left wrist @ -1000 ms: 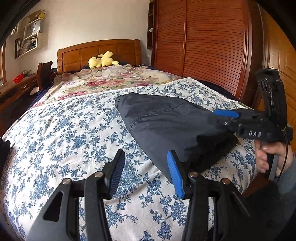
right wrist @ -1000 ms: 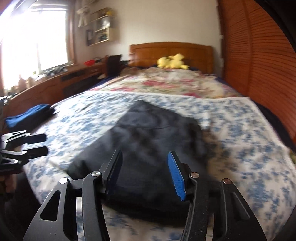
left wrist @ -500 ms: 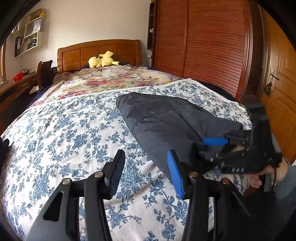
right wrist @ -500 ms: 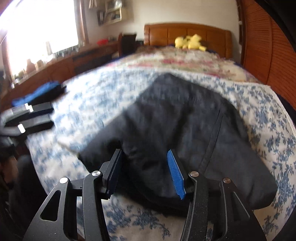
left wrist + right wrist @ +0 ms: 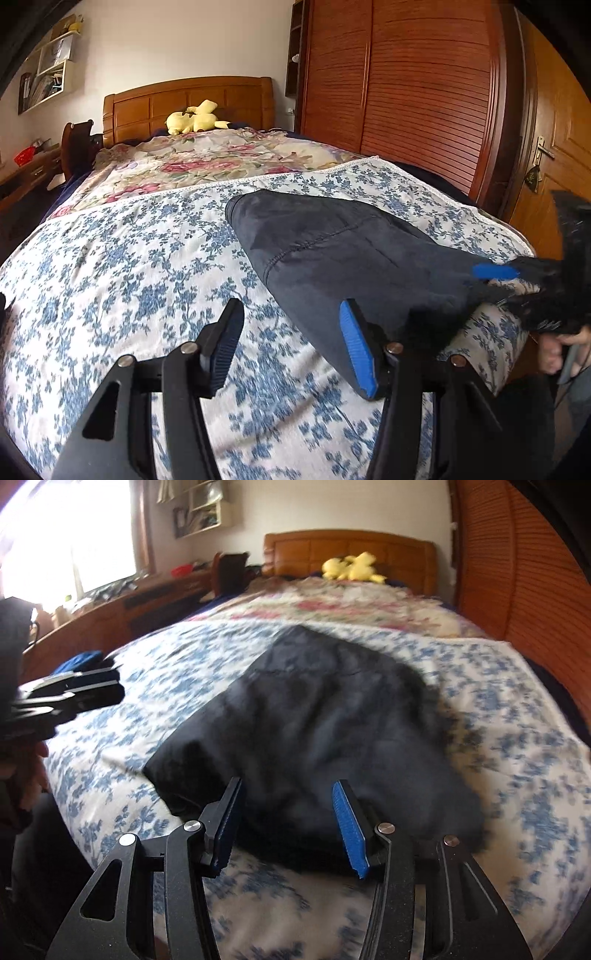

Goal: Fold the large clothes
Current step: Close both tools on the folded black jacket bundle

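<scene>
dark folded garment [image 5: 317,734] lies on floral bedspread [image 5: 184,672]; both claws gape.

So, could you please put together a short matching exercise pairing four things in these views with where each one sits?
Things:
1. dark garment
2. yellow plush toy
3. left gripper
4. blue cloth

Places:
A. by the headboard
B. over bare floral bedspread, beside the garment's edge
C. at the bed's window-side edge
D. spread on the near part of the bed

Pairs: 1-D, 2-A, 3-B, 4-C
</scene>
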### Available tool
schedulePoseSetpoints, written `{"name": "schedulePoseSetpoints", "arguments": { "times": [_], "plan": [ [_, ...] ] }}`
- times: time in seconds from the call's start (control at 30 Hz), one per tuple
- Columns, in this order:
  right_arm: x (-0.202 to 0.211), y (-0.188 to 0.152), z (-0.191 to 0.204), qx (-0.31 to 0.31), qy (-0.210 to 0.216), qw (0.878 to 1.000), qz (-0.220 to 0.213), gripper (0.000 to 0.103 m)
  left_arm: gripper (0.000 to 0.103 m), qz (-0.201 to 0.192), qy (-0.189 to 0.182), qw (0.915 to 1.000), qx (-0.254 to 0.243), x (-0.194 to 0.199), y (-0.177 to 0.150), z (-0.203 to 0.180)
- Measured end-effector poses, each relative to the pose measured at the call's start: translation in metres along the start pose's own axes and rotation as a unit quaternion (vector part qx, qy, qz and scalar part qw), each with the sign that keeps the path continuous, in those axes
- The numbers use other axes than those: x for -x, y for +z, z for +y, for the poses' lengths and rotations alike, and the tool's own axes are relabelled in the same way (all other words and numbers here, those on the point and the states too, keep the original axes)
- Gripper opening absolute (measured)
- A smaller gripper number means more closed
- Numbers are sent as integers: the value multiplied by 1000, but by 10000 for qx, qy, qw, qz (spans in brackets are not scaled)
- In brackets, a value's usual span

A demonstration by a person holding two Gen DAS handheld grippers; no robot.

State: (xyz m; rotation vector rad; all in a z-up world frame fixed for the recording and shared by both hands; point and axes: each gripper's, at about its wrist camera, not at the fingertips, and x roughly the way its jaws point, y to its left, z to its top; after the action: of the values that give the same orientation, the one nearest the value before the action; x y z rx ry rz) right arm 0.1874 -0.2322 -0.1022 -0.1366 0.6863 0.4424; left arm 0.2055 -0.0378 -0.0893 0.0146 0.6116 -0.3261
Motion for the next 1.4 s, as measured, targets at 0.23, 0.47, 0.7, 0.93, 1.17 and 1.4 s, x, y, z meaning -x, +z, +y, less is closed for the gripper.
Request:
{"name": "schedulePoseSetpoints", "arguments": {
  "times": [0.23,0.47,0.7,0.93,1.17,1.4],
  "plan": [
    [26,4,-45,-283,-605,9977,-65,51,53,33,-101,9999,-9,-34,26,16],
    [-8,-11,-92,-1096,-657,9911,385,57,53,161,-36,9997,-204,-72,52,29],
    [-38,-25,-96,-1236,-501,9880,774,65,53,397,-96,9990,-154,-125,76,45],
    [-47,-34,-97,-1233,-409,9891,694,68,53,614,-30,9981,-16,-180,96,62],
    [-46,-38,-100,-1332,-289,9888,600,69,53,976,114,9951,136,-235,101,76],
    [-46,-38,-101,-1357,-238,9885,620,69,61,1232,-83,9912,472,-266,94,81]
  ]
}}
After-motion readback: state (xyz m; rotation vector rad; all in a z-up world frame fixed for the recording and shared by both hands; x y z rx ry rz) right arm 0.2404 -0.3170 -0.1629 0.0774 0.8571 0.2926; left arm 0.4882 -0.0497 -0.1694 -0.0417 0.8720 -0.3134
